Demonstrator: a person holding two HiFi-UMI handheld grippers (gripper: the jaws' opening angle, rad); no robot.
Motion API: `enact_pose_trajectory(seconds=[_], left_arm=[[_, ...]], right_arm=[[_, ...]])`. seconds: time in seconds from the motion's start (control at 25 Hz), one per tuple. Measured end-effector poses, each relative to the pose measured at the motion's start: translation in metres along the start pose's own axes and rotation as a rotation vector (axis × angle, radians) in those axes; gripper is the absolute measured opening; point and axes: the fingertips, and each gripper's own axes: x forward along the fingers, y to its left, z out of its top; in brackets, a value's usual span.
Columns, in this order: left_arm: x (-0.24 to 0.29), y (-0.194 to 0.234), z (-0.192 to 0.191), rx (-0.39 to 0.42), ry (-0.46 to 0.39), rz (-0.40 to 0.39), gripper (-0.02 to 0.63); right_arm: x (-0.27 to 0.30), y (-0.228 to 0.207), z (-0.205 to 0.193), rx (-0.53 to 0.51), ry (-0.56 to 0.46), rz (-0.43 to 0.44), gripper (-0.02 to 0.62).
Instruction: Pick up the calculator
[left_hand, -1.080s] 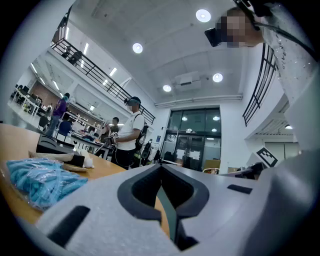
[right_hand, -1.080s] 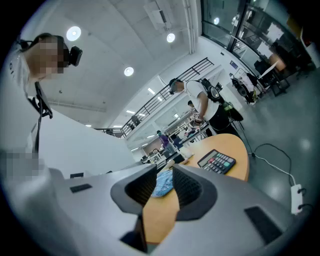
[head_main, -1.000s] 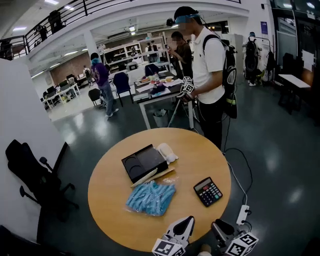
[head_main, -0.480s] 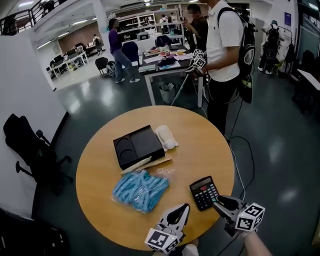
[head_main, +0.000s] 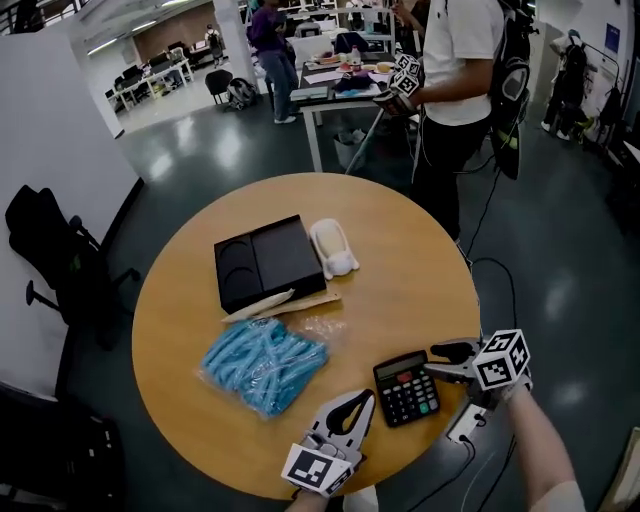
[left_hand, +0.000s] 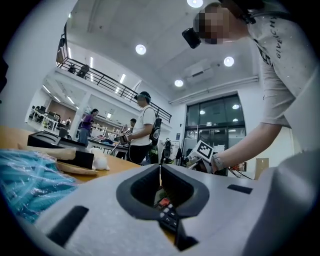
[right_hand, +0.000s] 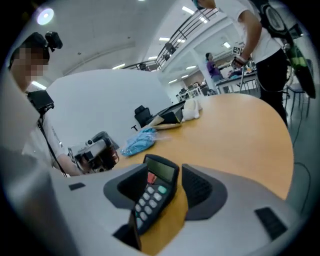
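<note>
The black calculator (head_main: 406, 388) lies flat near the round wooden table's (head_main: 420, 270) front edge. My right gripper (head_main: 436, 361) comes at it from the right, pointing left and tilted down. Its jaws are opening, and in the right gripper view the calculator (right_hand: 156, 192) lies between them, with a gap showing at the right jaw. My left gripper (head_main: 357, 404) is just left of the calculator, level and shut. In the left gripper view its jaws (left_hand: 160, 168) meet at the tips, and the calculator's keys (left_hand: 168, 214) show through the hollow behind them.
A black tray (head_main: 262, 262), a white soft object (head_main: 334, 248), a wooden stick (head_main: 282, 303) and a blue bag (head_main: 262, 362) fill the table's middle and left. A person (head_main: 462, 60) stands beyond the table. A black chair (head_main: 48, 250) is at the left, and a power strip (head_main: 463, 424) lies on the floor.
Both grippers have moved forward over the table's front edge. The right one swung down to the calculator's right side and opened its jaws. The head view has tipped downward.
</note>
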Motion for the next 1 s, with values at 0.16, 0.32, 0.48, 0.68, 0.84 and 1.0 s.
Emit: enact_pose_trajectory(seconds=[0.16,0.32,0.48,0.68,0.84,1.0], left_arm=[[0.007,0.012,-0.013,0.020,-0.008,0.031,0.008],[0.008,0.018,-0.025,0.018,-0.005,0.060,0.008],[0.012,0.028,-0.027,0.011,-0.015,0.095,0.008],[0.010,0.033,-0.028,0.013,-0.029,0.112,0.008],[0.005,0.032,-0.028,0.000,-0.022,0.117,0.008],[-0.003,0.034,-0.024,-0.007,-0.017,0.122,0.008]], right_arm=[[0.021,-0.016,-0.003,0.024,0.135,0.106,0.192],[0.032,-0.018,-0.007,0.031,0.233,0.211,0.191],[0.042,-0.010,-0.009,0.016,0.312,0.286,0.190],[0.045,0.001,-0.018,0.035,0.411,0.360,0.189],[0.047,0.003,-0.020,0.019,0.439,0.375,0.109],[0.038,0.010,-0.023,0.103,0.394,0.413,0.080]])
